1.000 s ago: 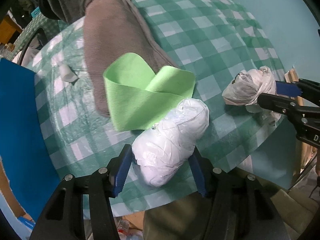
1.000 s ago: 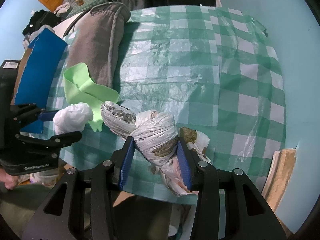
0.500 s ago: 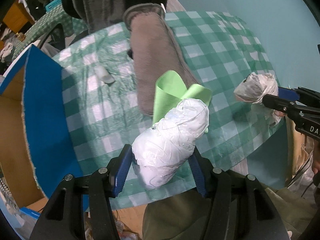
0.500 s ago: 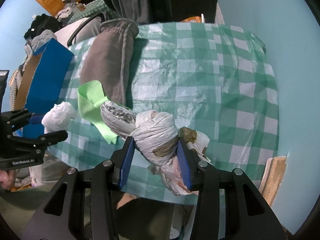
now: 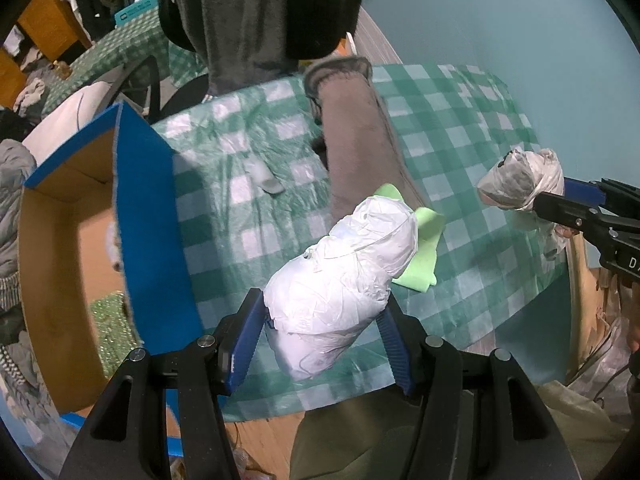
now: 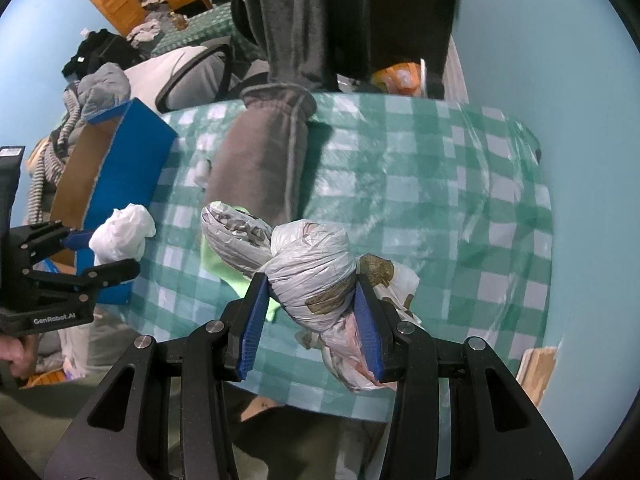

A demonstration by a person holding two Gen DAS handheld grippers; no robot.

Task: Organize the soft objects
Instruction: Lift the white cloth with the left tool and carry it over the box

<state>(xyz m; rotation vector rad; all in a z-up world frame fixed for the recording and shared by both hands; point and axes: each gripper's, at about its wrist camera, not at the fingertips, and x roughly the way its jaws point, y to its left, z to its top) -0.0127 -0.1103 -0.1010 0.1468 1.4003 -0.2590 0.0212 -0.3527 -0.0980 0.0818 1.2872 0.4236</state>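
Gripping a white bundle (image 5: 340, 280), the left tool (image 5: 320, 336) (right tool (image 6: 310, 316) clamps a grey bundle (image 6: 312, 268)).

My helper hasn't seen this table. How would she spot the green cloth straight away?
Start at the table with the green checked tablecloth. A long grey-brown plush roll lies across it, and the green cloth sits at the roll's near end. It is the only bright lime thing there, flat and folded, unlike the white bag bundle in the left claw.
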